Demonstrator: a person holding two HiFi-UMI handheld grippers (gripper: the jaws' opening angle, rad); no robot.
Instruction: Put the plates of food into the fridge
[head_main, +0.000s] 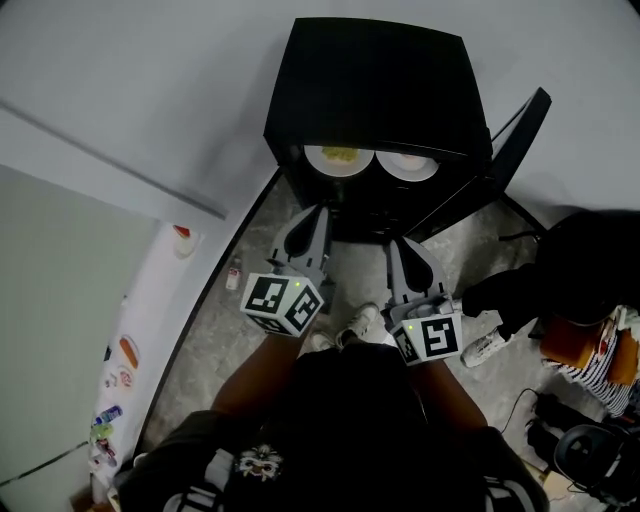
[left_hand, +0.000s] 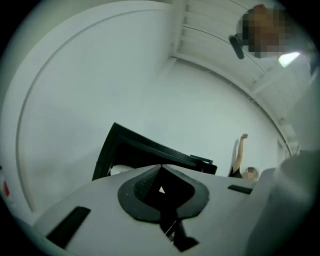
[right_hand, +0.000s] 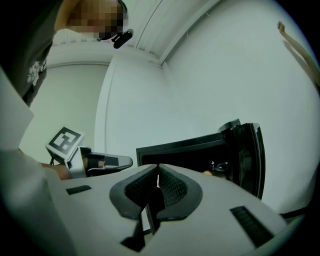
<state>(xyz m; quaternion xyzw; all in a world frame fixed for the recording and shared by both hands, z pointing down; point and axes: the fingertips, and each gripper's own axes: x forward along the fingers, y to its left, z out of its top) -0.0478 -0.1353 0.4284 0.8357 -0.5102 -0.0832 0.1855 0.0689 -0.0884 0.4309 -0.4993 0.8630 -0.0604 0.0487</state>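
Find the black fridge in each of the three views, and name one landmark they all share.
Head view: the fridge sits at top centre, its door open to its right.
Left gripper view: the fridge is lower centre-left, tilted in the picture.
Right gripper view: the fridge is centre-right, with the door at its right edge.
Shared landmark: the white wall behind the fridge.

We see only the front halves of the left plate (head_main: 339, 160) and right plate (head_main: 408, 166); the fridge (head_main: 370, 90) roof covers the rest. The right plate's food is too small to tell. The left gripper (left_hand: 161, 168) blocks most of the fridge's inside.
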